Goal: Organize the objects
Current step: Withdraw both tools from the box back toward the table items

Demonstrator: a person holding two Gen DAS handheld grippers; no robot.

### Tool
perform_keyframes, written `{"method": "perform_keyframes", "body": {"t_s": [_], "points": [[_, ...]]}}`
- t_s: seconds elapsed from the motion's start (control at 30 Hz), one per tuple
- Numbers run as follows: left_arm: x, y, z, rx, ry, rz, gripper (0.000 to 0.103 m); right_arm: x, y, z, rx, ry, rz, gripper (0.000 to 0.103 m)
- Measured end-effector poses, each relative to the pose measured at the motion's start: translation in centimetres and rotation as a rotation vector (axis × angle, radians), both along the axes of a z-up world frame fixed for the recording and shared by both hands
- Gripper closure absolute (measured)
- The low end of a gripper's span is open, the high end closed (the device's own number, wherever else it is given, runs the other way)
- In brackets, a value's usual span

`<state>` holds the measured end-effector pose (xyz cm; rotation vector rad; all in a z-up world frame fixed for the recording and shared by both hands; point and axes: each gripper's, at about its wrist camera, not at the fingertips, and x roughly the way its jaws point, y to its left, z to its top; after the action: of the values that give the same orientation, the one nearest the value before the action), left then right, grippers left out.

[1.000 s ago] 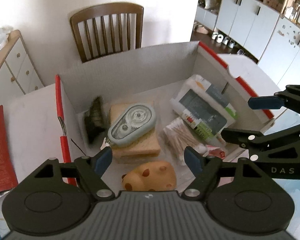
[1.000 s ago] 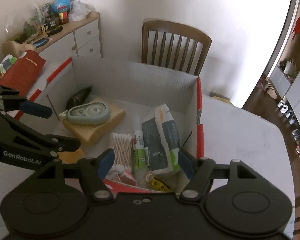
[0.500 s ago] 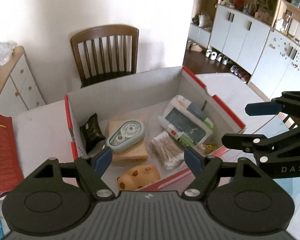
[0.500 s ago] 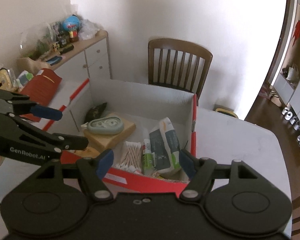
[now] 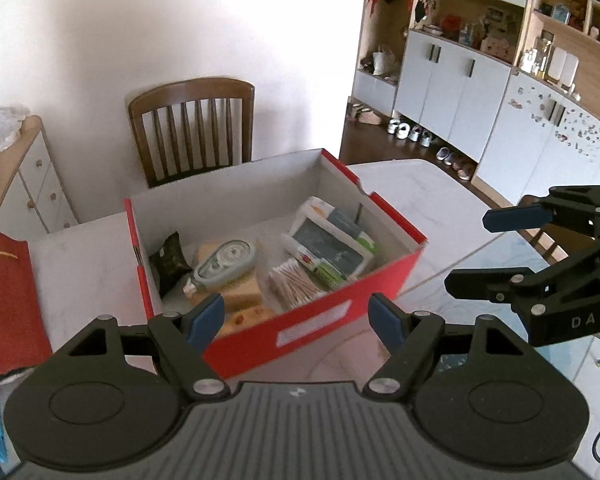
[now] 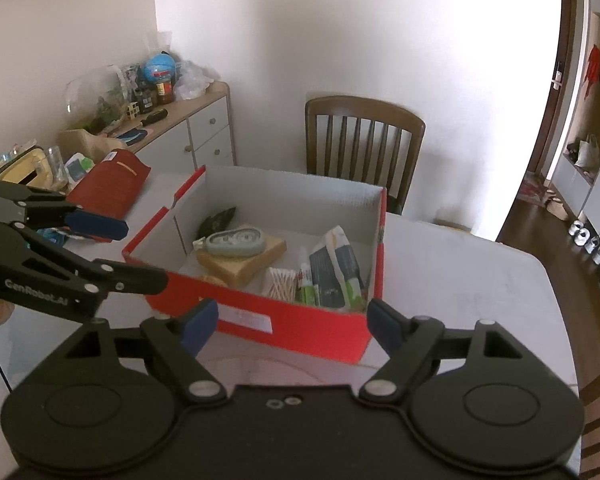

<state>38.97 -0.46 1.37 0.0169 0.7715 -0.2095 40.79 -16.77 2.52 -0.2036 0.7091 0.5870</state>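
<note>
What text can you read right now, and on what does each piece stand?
"DAS": side of the right gripper.
"GenRobot.AI": side of the left gripper.
White label on the red box: blurred, unreadable.
Print on the packets in the box: too small.

Box [image 5: 324, 320]: red outside, white inside, pale label on the near wall. Desk [image 5: 412, 196]: white, faintly marbled. Tape dispenser [image 5: 226, 266]: pale grey-green. Sponge [image 6: 244, 262] under it: tan-yellow. Packet [image 5: 170, 258] at the box's left end: dark, speckled. Cotton swabs [image 5: 294, 282]: white tips, pale stems. Flat pack [image 5: 332, 240]: dark grey face, white and green edges. Cheese-shaped piece [image 5: 246, 318]: yellow with brown spots. Chair [image 5: 192, 128]: dark brown wood, slatted back. Left gripper [image 5: 296, 316] and right gripper [image 6: 292, 318]: black bodies, blue pads. Pouch [image 5: 4, 300]: deep red, ribbed.
</note>
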Motion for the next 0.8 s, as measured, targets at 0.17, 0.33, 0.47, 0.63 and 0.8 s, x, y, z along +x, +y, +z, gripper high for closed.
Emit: {"method": "perform_keyframes", "body": {"t_s": [0.17, 0.33, 0.47, 0.63, 0.8], "points": [[-2.2, -0.5, -0.9, -0.013, 0.003, -0.012, 0.019, -2.2, -0.6, -1.0, -0.018, -0.029, 0.011, 0.012], [-4.1, -1.5, -2.5, -0.024, 0.009, -0.027, 0.008, -4.2, -1.0, -2.8, -0.031, -0.020, 0.021, 0.009], [-5.4, -2.1, -4.0, -0.023, 0.018, -0.019, 0.002, -5.6, -1.1, -4.6, -0.061, -0.001, 0.024, 0.009], [-6.3, -2.4, -5.7, -0.043, 0.039, 0.002, 0.001, -7.0, -1.2, -6.6, -0.093, 0.017, 0.030, 0.011], [-6.5, -2.7, -7.4, -0.043, 0.057, 0.001, 0.001, -7.9, -1.5, -8.2, -0.103, 0.040, 0.011, 0.012]]}}
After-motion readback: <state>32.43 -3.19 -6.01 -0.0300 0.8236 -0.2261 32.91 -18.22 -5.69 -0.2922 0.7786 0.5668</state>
